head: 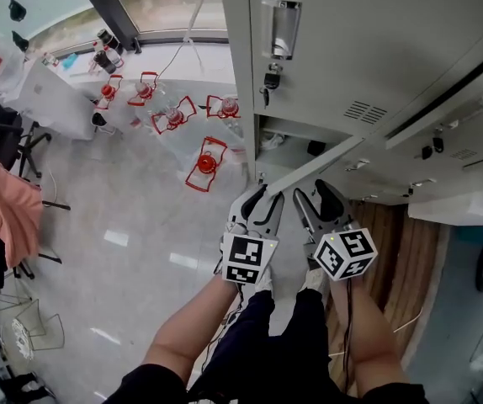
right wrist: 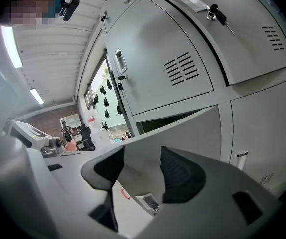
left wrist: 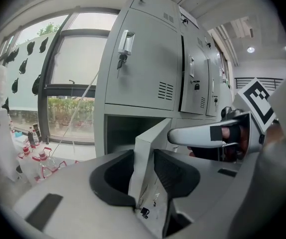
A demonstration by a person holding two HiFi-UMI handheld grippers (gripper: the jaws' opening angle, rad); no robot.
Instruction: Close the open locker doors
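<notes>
An open grey locker door (head: 309,171) swings out from the lower row of lockers, seen edge-on in the head view. My left gripper (head: 262,195) straddles its free edge. In the left gripper view the door (left wrist: 150,138) runs upright between the two dark pads of this gripper (left wrist: 144,158), close against both, with no clear squeeze. My right gripper (head: 313,199) sits just to the right, beside and under the door. Its jaws (right wrist: 143,169) stand apart, facing the door's grey face (right wrist: 183,131) with nothing between them. One of its fingers (left wrist: 203,135) shows in the left gripper view.
Closed locker doors with a handle and hanging key (head: 271,78) fill the row above. Red-framed bottles (head: 206,162) stand on the glossy floor to the left. Desks, chairs and a pink cloth (head: 6,209) are further left, by a window.
</notes>
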